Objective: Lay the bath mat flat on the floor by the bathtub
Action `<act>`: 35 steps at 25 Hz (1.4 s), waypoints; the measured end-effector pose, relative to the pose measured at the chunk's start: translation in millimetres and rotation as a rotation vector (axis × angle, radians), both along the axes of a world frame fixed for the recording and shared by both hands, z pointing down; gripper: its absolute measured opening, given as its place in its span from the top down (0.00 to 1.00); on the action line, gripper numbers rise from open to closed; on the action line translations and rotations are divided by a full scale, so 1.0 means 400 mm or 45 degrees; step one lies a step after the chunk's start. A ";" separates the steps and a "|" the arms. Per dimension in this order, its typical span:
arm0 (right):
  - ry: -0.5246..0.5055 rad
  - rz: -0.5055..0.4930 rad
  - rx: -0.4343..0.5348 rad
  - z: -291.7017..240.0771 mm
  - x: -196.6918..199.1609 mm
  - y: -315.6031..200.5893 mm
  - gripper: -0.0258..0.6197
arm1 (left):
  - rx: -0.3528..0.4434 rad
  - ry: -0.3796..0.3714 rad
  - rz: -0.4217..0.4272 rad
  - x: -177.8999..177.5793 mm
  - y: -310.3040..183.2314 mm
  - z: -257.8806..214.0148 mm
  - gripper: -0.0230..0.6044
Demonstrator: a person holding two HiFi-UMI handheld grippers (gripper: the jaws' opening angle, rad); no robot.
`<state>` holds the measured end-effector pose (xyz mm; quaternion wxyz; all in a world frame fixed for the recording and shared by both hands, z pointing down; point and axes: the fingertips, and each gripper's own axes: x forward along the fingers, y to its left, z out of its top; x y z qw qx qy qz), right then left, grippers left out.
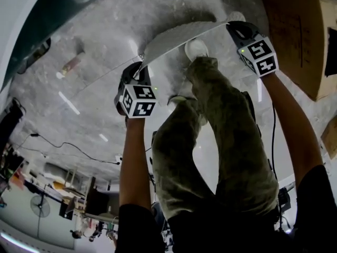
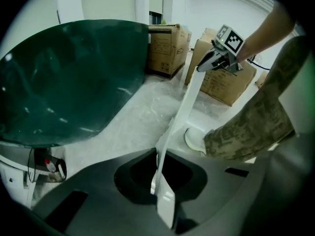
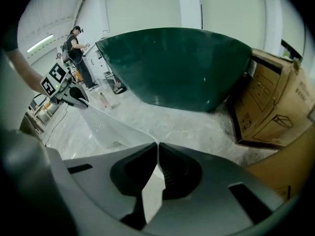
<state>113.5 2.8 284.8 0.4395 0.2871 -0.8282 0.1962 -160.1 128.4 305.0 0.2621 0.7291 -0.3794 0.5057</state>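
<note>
Cardboard boxes [image 3: 273, 107], print illegible, near green bathtub [image 3: 182, 68] and bath mat [image 1: 179, 35]

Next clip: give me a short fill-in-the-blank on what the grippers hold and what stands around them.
1. The left gripper and the right gripper are both shut on a white ___.
2. The bathtub in front of the person is dark ___.
3. At the bathtub's end stand brown ___ boxes.
Missing words: bath mat; green; cardboard.
</note>
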 end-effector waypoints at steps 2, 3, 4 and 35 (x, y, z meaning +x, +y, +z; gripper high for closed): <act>-0.015 0.022 0.014 0.021 0.003 -0.021 0.91 | 0.038 -0.019 0.017 0.000 -0.035 0.013 0.91; -0.019 0.029 0.031 0.032 0.005 -0.032 0.91 | 0.061 -0.024 0.021 -0.001 -0.054 0.022 0.91; -0.022 0.038 0.051 0.046 0.007 -0.042 0.91 | 0.085 -0.027 0.024 -0.002 -0.072 0.033 0.91; -0.310 0.113 0.428 0.573 -0.090 -0.224 0.91 | 0.036 -0.182 0.424 -0.066 -0.402 0.523 0.91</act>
